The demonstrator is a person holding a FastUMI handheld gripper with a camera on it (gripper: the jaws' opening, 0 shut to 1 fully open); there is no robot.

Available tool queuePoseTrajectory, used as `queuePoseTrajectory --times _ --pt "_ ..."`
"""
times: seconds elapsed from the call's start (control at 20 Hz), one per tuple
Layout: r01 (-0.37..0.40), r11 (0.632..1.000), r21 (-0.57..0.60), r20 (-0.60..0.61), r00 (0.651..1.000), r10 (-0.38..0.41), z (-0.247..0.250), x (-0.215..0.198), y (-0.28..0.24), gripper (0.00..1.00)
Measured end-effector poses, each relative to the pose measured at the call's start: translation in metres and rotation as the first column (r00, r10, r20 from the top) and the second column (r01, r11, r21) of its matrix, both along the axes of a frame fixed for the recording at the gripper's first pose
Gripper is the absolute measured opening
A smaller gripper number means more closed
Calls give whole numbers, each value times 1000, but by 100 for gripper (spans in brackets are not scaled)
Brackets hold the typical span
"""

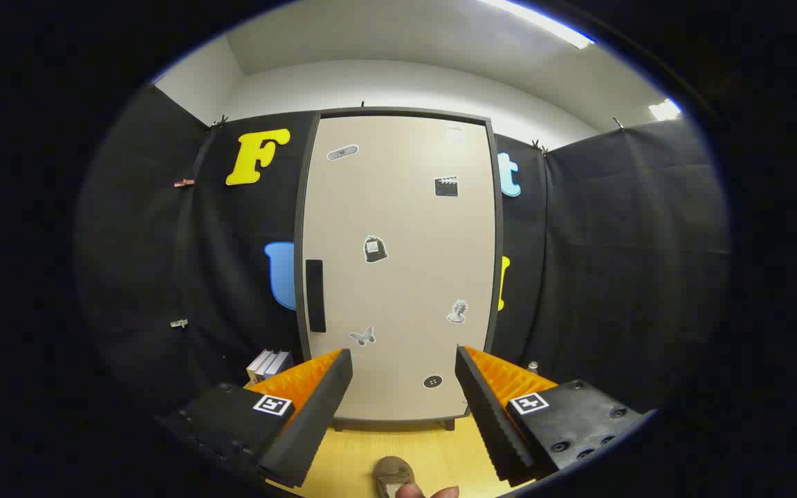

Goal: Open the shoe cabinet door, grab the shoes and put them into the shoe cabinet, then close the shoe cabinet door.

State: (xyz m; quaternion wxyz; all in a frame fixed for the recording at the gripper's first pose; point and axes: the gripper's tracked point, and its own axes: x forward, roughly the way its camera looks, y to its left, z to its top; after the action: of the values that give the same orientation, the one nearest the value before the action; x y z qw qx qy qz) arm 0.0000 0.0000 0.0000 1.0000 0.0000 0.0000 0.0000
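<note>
Tall beige flat-panel shoe cabinet door (398, 266) shut, straight ahead beyond fingers. Black/orange gripper (404, 387) wide open, holding nothing. Prob rigid, light swing; hook black vertical recessed handle (315, 295) at left edge.

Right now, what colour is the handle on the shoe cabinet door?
Black. The handle is a vertical bar against the beige shoe cabinet door, clearest in the gripper view.

Lighting: bright, even, from ceiling strip lights (544, 22) above and right of the cabinet door (398, 263); one blown out to white. Door face evenly lit, no glare. Shadow: dim floor strip beneath door. Distortion: strong fisheye; door edges bow outward. Focus: sharp throughout; gripper (404, 360) fingers apart, crisp.
</note>
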Motion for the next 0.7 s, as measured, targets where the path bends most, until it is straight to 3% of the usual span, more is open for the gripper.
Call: queuePoseTrajectory --times 0.7 --pt "-1 1000 -6 8 1000 1 3 3 10 98"
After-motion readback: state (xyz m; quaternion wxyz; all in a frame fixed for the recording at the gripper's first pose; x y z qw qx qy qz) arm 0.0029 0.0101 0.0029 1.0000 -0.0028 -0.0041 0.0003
